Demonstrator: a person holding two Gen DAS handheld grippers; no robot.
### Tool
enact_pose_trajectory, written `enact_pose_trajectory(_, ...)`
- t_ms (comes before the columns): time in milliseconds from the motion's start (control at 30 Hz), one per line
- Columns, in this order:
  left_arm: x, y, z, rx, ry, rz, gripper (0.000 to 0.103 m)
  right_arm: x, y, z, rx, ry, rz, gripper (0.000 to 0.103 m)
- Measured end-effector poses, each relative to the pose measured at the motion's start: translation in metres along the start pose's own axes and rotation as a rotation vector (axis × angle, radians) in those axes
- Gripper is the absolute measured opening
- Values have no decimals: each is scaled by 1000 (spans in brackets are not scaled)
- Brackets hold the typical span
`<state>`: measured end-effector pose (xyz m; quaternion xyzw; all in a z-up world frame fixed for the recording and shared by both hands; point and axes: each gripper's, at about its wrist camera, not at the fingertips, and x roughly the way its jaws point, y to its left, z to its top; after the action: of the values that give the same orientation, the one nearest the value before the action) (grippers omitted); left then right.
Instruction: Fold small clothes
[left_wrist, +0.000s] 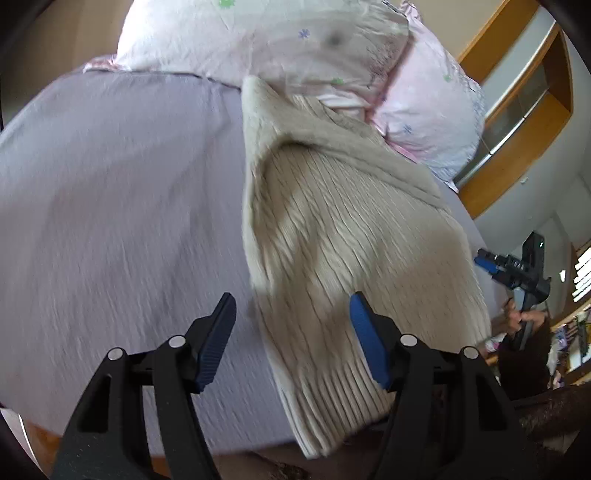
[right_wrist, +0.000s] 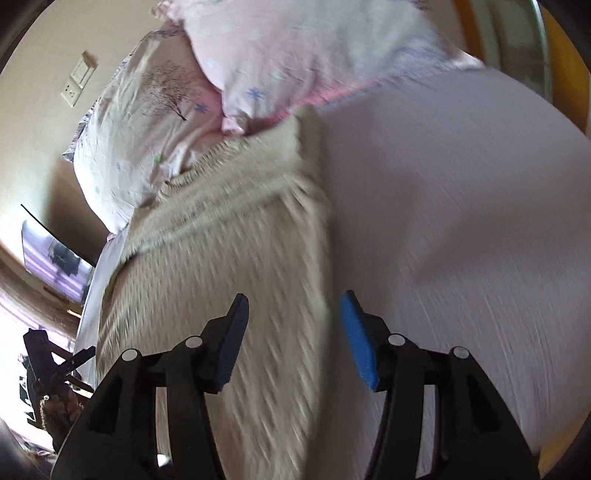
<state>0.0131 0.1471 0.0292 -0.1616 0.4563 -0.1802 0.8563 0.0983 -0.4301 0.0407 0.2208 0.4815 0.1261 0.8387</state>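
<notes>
A cream ribbed knit sweater (left_wrist: 343, 229) lies folded lengthwise on the lilac bed sheet (left_wrist: 122, 192), its far end against the pillows. My left gripper (left_wrist: 291, 325) is open and empty above the sweater's left edge near the hem. The right gripper shows at the far right of that view (left_wrist: 484, 263). In the right wrist view the sweater (right_wrist: 229, 258) fills the left half and the sheet (right_wrist: 461, 221) the right. My right gripper (right_wrist: 295, 321) is open and empty above the sweater's right edge. Both views are motion-blurred.
Pink floral pillows (left_wrist: 280, 40) lie at the bed's head, also in the right wrist view (right_wrist: 288, 51). A wooden cabinet (left_wrist: 524, 110) stands beyond the bed on the right. A wall switch plate (right_wrist: 79, 79) and a screen (right_wrist: 51, 258) are at the left.
</notes>
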Motion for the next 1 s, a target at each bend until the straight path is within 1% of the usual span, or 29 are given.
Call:
enact_pose_trajectory(33, 0, -2, -6, -1, 9, -15, 63, -4, -4, -9, 9, 6, 7, 55)
enact_pose_trajectory(100, -2, -5, -14, 6, 6, -23, 60, -10, -6, -32, 14, 22, 49, 54)
enact_pose_trajectory(133, -4, -8, -18, 9, 7, -27, 57, -13, -4, -40, 5, 21, 78, 53)
enact_pose_trajectory(167, -5, -10, -25, 7, 11, -35, 52, -14, 0, -51, -5, 37, 127, 51)
enact_pose_trajectory(200, -7, -12, -29, 7, 14, -37, 49, -12, 5, -57, -10, 54, 155, 47)
enact_pose_trajectory(233, -7, -14, -34, 6, 17, -37, 40, -11, 9, -67, -22, 82, 210, 42)
enact_pose_trajectory(267, -7, -15, -38, 5, 21, -37, 29, -9, 13, -72, -29, 100, 241, 39)
enact_pose_trajectory(300, -7, -16, -41, 1, 26, -38, 22, -7, 17, -79, -41, 117, 270, 28)
enact_pose_trajectory(333, -5, -17, -45, -6, 30, -41, 12, -5, 19, -83, -52, 142, 300, 16)
enact_pose_trajectory(367, -4, -18, -48, -10, 10, -37, 12, -1, 23, -87, -60, 161, 325, 13)
enact_pose_trajectory(433, -2, -19, -46, -14, 1, -44, 10, 1, 27, -84, -67, 139, 343, 9)
enact_pose_trajectory(533, -2, -20, -37, -11, -8, -61, 10, -9, 31, -65, -65, 43, 399, 9)
enact_pose_trajectory(600, -6, -22, -23, 7, -42, -75, 9, -21, 35, -48, -77, -49, 439, 9)
enact_pose_trajectory(633, -9, -24, -13, 18, -66, -87, 9, -25, 36, -42, -83, -78, 451, 9)
enact_pose_trajectory(667, -13, -24, -2, 27, -92, -98, 9, -29, 39, -29, -88, -127, 471, 9)
enact_pose_trajectory(700, -15, -24, 7, 31, -110, -101, 9, -31, 40, -18, -88, -155, 485, 9)
enact_pose_trajectory(733, -17, -22, 21, 32, -138, -102, 9, -29, 42, 0, -83, -190, 495, 9)
enact_pose_trajectory(767, -17, -19, 45, 27, -178, -109, 9, -28, 42, 9, -78, -206, 496, 9)
enact_pose_trajectory(833, -14, -11, 75, 12, -219, -105, 9, -17, 41, 38, -59, -240, 494, 9)
enact_pose_trajectory(900, 2, -2, 119, -25, -256, -101, 9, 3, 37, 72, -13, -264, 493, 9)
enact_pose_trajectory(967, 26, 4, 157, -53, -275, -80, 9, 33, 33, 113, 48, -281, 465, 9)
enact_pose_trajectory(1000, 43, 8, 176, -70, -282, -63, 9, 41, 27, 121, 73, -286, 453, 9)
